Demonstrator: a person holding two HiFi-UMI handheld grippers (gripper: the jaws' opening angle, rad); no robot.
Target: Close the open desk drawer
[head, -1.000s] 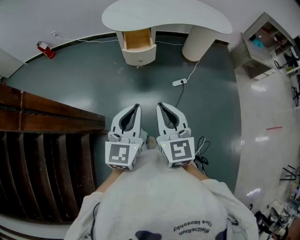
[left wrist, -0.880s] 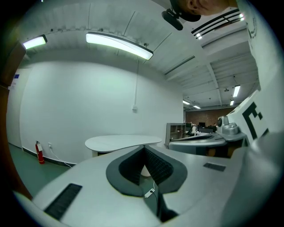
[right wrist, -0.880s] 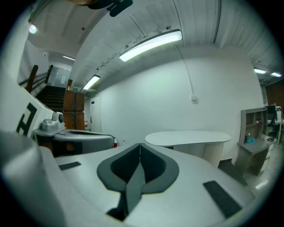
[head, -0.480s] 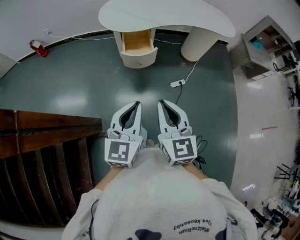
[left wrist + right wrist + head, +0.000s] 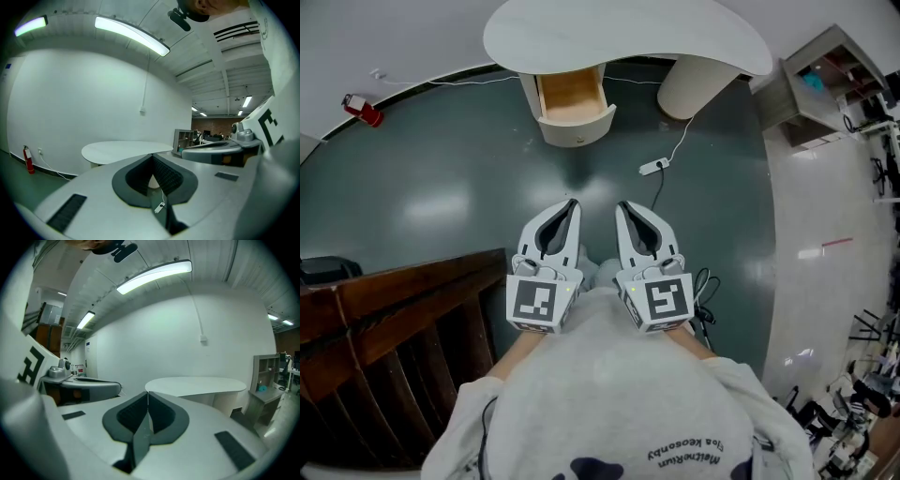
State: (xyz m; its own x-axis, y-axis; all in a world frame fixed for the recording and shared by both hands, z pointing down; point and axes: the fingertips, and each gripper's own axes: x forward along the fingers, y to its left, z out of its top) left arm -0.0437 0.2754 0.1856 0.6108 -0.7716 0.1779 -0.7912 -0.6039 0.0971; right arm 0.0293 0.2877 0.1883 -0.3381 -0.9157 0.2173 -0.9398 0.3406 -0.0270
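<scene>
Upside-down lettering (image 5: 684,456) runs across the person's grey sweatshirt (image 5: 609,394), too small and distorted to read reliably.

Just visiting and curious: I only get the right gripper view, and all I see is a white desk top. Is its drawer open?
Observer: Yes. The head view shows the drawer pulled out beneath the desk.
Operator: Anything lying between us and it?
Observer: A white power strip on the floor, off to the right.
Operator: Is the left gripper holding something?
Observer: No. The left gripper has its jaws together, empty.
</scene>
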